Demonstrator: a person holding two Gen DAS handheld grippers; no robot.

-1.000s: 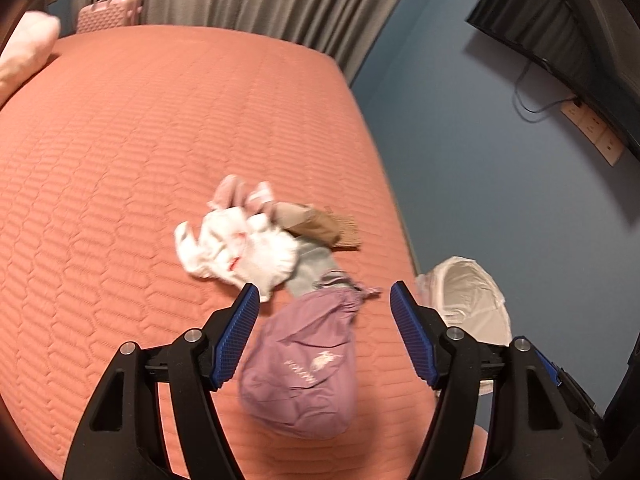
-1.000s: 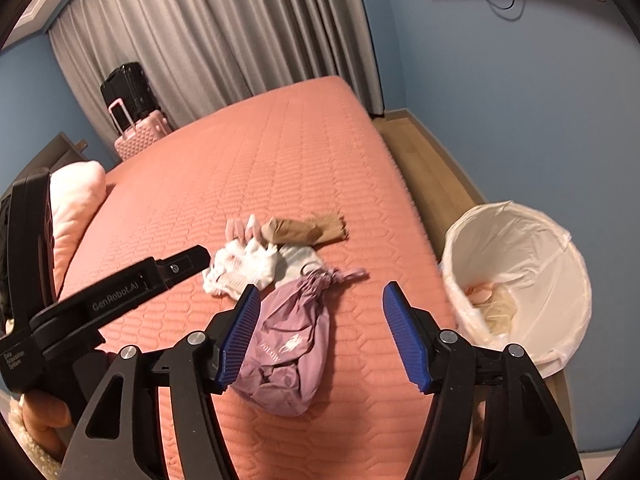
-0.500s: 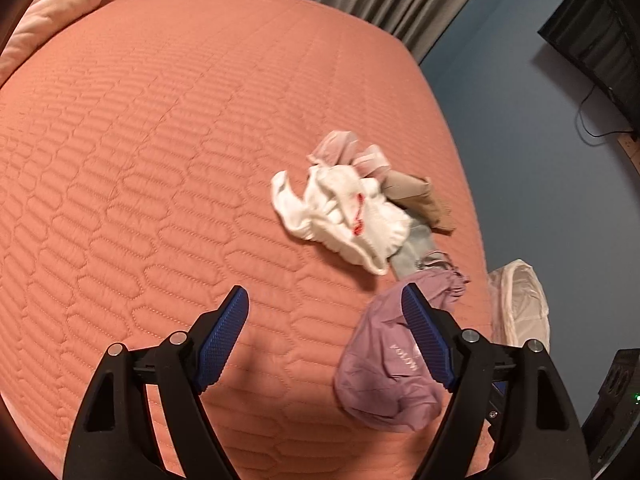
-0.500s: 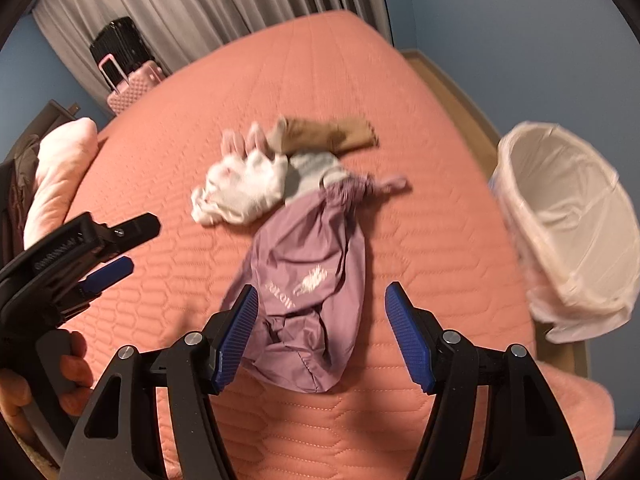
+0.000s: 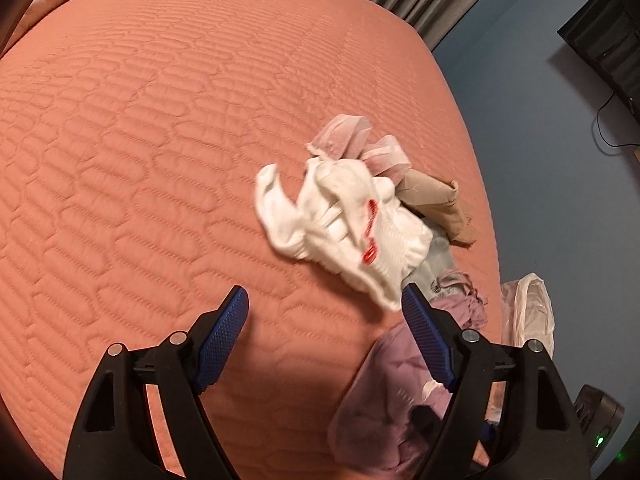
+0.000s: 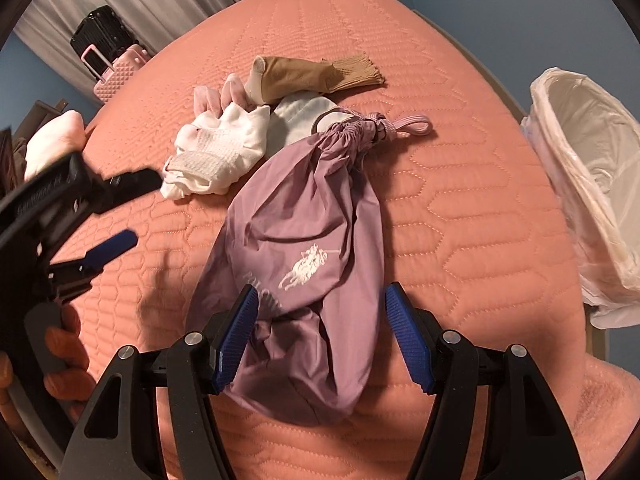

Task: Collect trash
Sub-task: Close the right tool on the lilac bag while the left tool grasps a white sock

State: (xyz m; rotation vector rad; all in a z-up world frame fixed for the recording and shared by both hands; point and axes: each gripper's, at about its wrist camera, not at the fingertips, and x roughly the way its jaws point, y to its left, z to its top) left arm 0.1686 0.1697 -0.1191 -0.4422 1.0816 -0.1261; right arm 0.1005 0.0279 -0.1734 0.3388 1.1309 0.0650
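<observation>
A purple drawstring bag lies on the salmon quilted bed. My right gripper is open and straddles the bag's lower end. Behind the bag lie white socks, a grey-white sock, a pink one and a tan sock. In the left wrist view the white socks lie just ahead of my open, empty left gripper, with the purple bag at its right finger. The left gripper also shows in the right wrist view.
A bin with a white liner stands off the bed's right edge; it also shows in the left wrist view. A pink suitcase and a black one stand by grey curtains. A pink pillow lies far left.
The right gripper has dropped closer and now straddles the purple bag. The left gripper has moved left and forward, so the white socks sit just ahead of it.
</observation>
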